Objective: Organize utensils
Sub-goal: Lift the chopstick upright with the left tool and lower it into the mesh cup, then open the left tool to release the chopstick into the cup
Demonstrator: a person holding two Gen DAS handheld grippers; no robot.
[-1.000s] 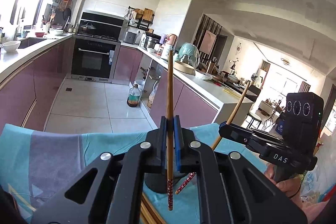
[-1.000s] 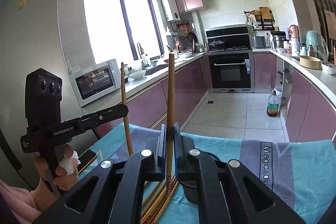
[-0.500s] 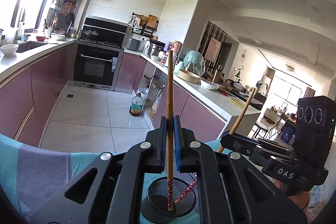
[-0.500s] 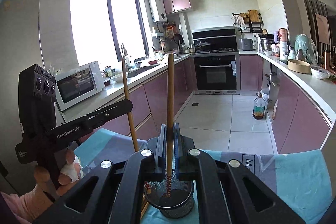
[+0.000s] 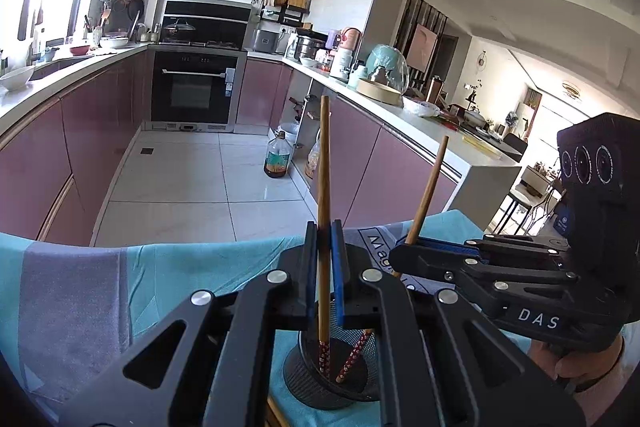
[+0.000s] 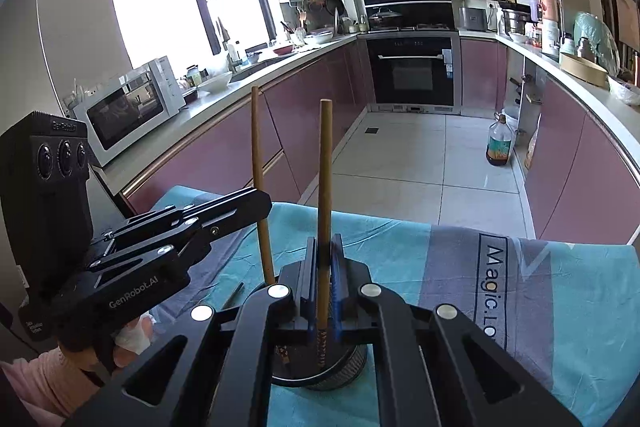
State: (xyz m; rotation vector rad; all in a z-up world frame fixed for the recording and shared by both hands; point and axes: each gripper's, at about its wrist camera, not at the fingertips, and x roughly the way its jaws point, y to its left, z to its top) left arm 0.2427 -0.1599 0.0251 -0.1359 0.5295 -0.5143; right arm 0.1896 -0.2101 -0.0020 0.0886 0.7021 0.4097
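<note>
My left gripper (image 5: 324, 243) is shut on an upright wooden chopstick (image 5: 323, 187); its patterned red tip reaches down inside a black mesh holder (image 5: 320, 379). My right gripper (image 6: 324, 255) is shut on a second chopstick (image 6: 324, 187), its tip also inside the mesh holder (image 6: 352, 363). In the left wrist view the right gripper (image 5: 404, 255) comes in from the right with its chopstick (image 5: 426, 195) tilted. In the right wrist view the left gripper (image 6: 260, 205) comes in from the left with its chopstick (image 6: 259, 187).
The holder stands on a teal and grey cloth (image 5: 120, 287) (image 6: 500, 287). Loose chopsticks (image 5: 276, 415) lie on the cloth beside the holder. Beyond the table edge lie a kitchen floor, purple cabinets and an oil bottle (image 5: 277, 161).
Both grippers have lowered with their chopsticks: the tips, above the cloth a second ago, now sit inside the mesh holder. The two grippers stay close together.
</note>
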